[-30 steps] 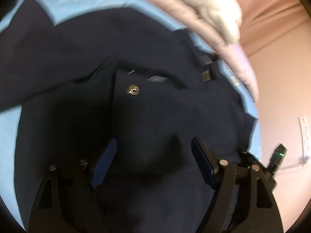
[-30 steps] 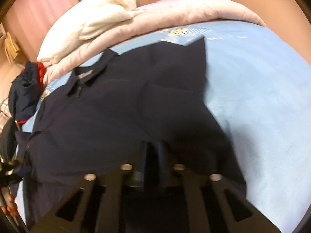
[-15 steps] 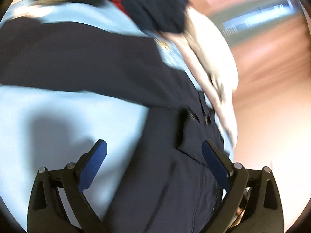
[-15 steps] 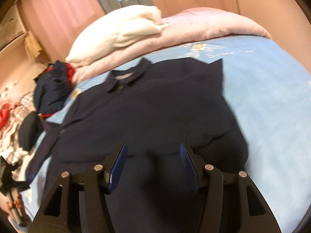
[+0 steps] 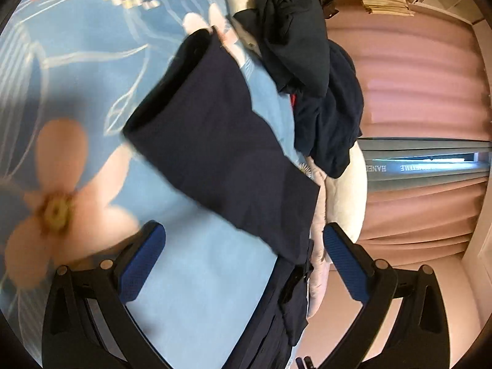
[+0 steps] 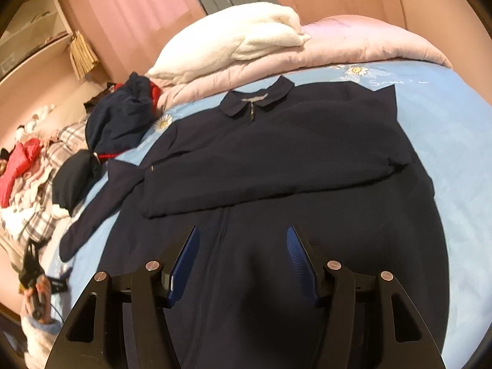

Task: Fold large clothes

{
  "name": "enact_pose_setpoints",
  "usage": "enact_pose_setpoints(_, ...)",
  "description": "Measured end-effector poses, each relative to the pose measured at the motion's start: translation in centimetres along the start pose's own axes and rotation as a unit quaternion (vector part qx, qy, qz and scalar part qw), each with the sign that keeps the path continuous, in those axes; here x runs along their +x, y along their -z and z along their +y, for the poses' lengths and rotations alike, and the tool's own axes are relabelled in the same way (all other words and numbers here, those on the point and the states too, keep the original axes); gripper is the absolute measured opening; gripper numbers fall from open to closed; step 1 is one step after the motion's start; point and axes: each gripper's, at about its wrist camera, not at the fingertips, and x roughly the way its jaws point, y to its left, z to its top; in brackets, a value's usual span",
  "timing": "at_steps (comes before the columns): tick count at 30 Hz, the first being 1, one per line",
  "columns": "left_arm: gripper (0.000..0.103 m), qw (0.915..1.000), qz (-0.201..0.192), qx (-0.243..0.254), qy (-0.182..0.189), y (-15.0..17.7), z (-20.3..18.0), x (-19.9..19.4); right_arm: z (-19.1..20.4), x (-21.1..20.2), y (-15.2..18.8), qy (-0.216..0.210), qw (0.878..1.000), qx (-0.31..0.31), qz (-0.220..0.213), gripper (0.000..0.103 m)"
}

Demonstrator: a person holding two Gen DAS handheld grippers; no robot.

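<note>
A dark navy zip jacket lies flat on the blue bedsheet, collar toward the pillows. One sleeve is folded across its chest; the other sleeve lies stretched out to the left. My right gripper is open and empty, hovering over the jacket's lower front near the zipper. My left gripper is open and empty above the sheet, beside the outstretched sleeve, whose cuff points away from me.
A white pillow and a pink quilt lie at the head of the bed. A heap of dark and red clothes sits at the left, with more laundry beyond. Pink curtains hang behind.
My right gripper has opened, let go of the jacket and pulled back. My left gripper has swung left from the jacket's chest to the outstretched sleeve.
</note>
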Motion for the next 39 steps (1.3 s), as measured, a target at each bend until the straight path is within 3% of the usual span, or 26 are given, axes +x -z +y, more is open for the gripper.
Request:
enact_pose_setpoints(7,0.102,0.9991,-0.04,-0.015,-0.005,-2.8,0.0,1.1,1.4,0.8,1.4,0.001,1.0,-0.009,0.009,0.059)
enact_pose_setpoints(11,0.097,0.997,-0.063,-0.015,-0.044,-3.2,-0.4,1.5,1.7,1.9,2.0,-0.001,1.0,-0.017,0.024,0.059)
enact_pose_setpoints(14,0.07,0.9908,-0.079,0.026,-0.106,-3.3,-1.9,2.0,1.7,2.3,2.5,-0.005,0.999,-0.024,0.026,0.059)
enact_pose_setpoints(16,0.035,0.9879,-0.077,0.042,-0.128,-3.4,-2.3,2.4,1.6,2.3,2.7,-0.01,0.999,-0.024,0.024,0.059)
enact_pose_setpoints(18,0.013,0.9848,-0.074,0.055,-0.147,-3.6,-2.6,2.5,1.2,2.1,2.9,-0.021,0.999,-0.018,0.018,0.059)
enact_pose_setpoints(19,0.011,0.9823,-0.073,0.062,-0.16,-3.6,-3.0,2.6,1.0,2.1,3.0,-0.028,0.999,-0.013,0.016,0.059)
enact_pose_setpoints(22,0.005,0.9687,-0.089,0.112,-0.203,-2.8,-5.3,2.0,0.5,2.3,3.3,-0.056,0.998,0.0,0.009,0.059)
enact_pose_setpoints(26,0.004,0.9526,-0.102,0.202,-0.203,-0.5,-11.3,1.4,-0.7,2.4,3.7,-0.097,0.995,0.034,-0.004,0.059)
enact_pose_setpoints(29,0.004,0.9299,-0.112,0.295,-0.188,3.0,-17.9,1.4,-1.9,2.2,4.0,-0.124,0.99,0.063,-0.012,0.059)
enact_pose_setpoints(32,0.004,0.9028,-0.116,0.383,-0.158,7.9,-24.5,2.6,-3.2,1.7,4.2,-0.148,0.985,0.087,-0.023,0.059)
enact_pose_setpoints(34,0.004,0.8786,-0.117,0.442,-0.139,12.0,-28.5,3.6,-4.1,1.3,4.2,-0.155,0.982,0.103,-0.033,0.059)
enact_pose_setpoints(35,0.005,0.8718,-0.11,0.46,-0.128,13.5,-30.1,4.4,-4.6,1.0,4.2,-0.16,0.98,0.113,-0.04,0.059)
enact_pose_setpoints(37,0.008,0.8694,-0.075,0.477,-0.106,16.4,-32.7,6.4,-5.5,0.6,4.3,-0.169,0.976,0.127,-0.05,0.059)
enact_pose_setpoints(39,0.013,0.8787,-0.046,0.466,-0.093,17.6,-33.3,7.3,-6.5,0.7,4.5,-0.18,0.971,0.146,-0.051,0.06)
